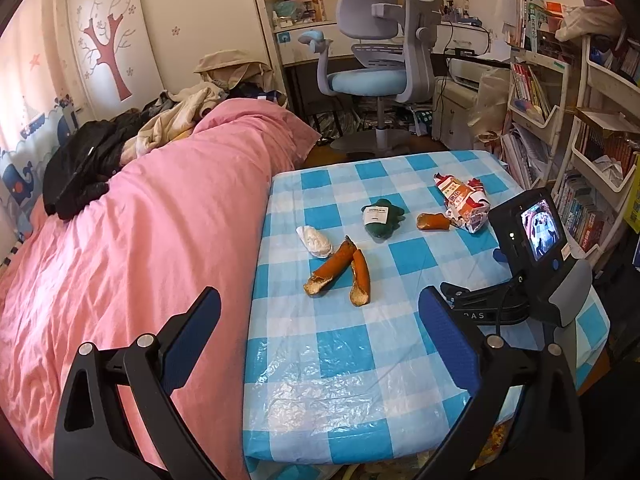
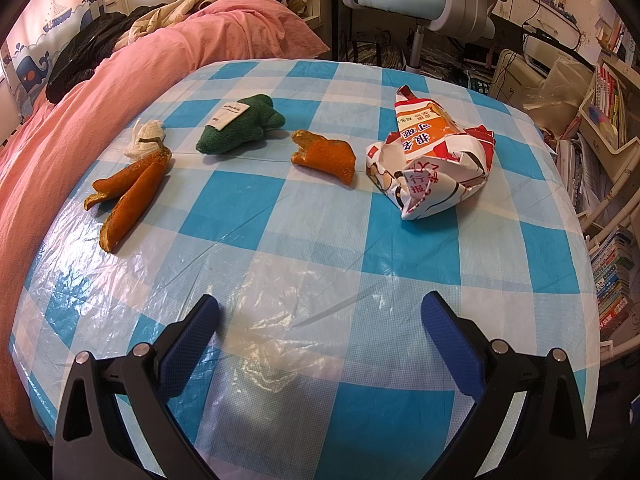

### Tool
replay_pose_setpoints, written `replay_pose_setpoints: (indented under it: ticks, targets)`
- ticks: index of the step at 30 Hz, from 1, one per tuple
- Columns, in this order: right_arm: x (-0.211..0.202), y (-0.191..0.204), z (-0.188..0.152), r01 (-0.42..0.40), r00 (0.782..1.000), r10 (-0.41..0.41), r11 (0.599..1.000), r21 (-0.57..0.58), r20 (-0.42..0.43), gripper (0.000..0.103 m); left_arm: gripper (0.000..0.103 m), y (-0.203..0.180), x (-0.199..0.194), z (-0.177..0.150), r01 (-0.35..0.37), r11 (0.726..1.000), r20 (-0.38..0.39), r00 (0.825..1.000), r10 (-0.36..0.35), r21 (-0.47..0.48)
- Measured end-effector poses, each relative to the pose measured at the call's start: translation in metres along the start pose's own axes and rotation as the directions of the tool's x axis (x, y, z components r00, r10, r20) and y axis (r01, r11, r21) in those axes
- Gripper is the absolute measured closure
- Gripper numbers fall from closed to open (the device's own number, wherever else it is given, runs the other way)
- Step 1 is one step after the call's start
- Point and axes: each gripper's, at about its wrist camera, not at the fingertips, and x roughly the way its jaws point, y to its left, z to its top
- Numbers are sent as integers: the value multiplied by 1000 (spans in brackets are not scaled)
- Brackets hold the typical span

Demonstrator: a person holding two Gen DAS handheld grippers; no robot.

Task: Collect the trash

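Note:
On the blue-and-white checked table (image 2: pixel 320 216) lie a long forked orange peel (image 2: pixel 128 192) (image 1: pixel 340 270), a smaller orange peel (image 2: pixel 326 156) (image 1: pixel 433 221), a crumpled white tissue (image 2: pixel 145 138) (image 1: pixel 315 241), a dark green cloth with a white label (image 2: pixel 240 124) (image 1: pixel 382 216), and a crumpled red-and-orange wrapper (image 2: pixel 434 156) (image 1: pixel 462 200). My right gripper (image 2: pixel 320 316) hovers open over the near part of the table, nothing between its fingers. My left gripper (image 1: pixel 320 312) is open above the table's left edge, short of the forked peel. The right gripper's body and screen (image 1: pixel 538 240) show at the right of the left wrist view.
A bed with a pink cover (image 1: pixel 140 240) butts against the table's left side, clothes piled at its far end. A grey-blue desk chair (image 1: pixel 380 60) stands behind the table. Bookshelves (image 1: pixel 592 140) crowd the right side.

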Motion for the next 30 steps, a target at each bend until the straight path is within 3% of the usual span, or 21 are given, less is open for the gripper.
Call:
replay_pose_setpoints:
  ticks: [12, 30]
  targets:
    - [0, 0, 0, 0, 1000, 0, 1000, 0, 0, 6, 7, 23, 6, -1, 59, 993, -23, 998, -62, -99]
    - [0, 0, 0, 0, 1000, 0, 1000, 0, 0, 6, 7, 18, 5, -2, 60, 995, -16, 998, -62, -84]
